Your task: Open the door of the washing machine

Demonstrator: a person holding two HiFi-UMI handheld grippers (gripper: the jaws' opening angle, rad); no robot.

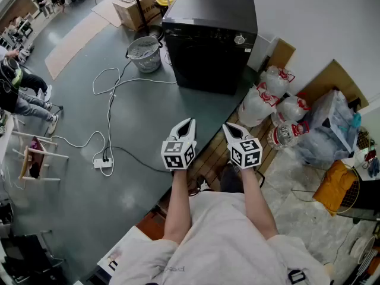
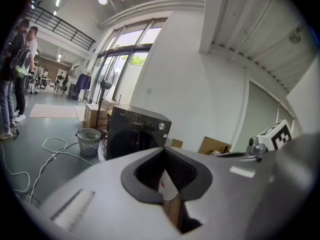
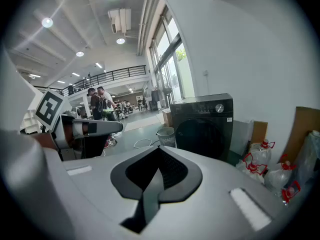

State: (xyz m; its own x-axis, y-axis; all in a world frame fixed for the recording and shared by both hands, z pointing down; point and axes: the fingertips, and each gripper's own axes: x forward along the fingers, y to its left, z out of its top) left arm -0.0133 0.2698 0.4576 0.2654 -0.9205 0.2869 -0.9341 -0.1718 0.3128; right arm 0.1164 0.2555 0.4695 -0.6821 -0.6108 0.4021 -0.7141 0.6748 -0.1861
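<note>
Where the washing machine (image 1: 209,40) stands, a basket (image 1: 144,54) sits beside it — cables (image 1: 110,108) nearby.

Open workshop hall; mezzanine railing (image 2: 65,29); cardboard boxes (image 1: 133,10); floor cables (image 1: 108,123).

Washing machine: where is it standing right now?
In the head view, the black washing machine stands top centre by the white wall, a waste basket just left of it.
</note>
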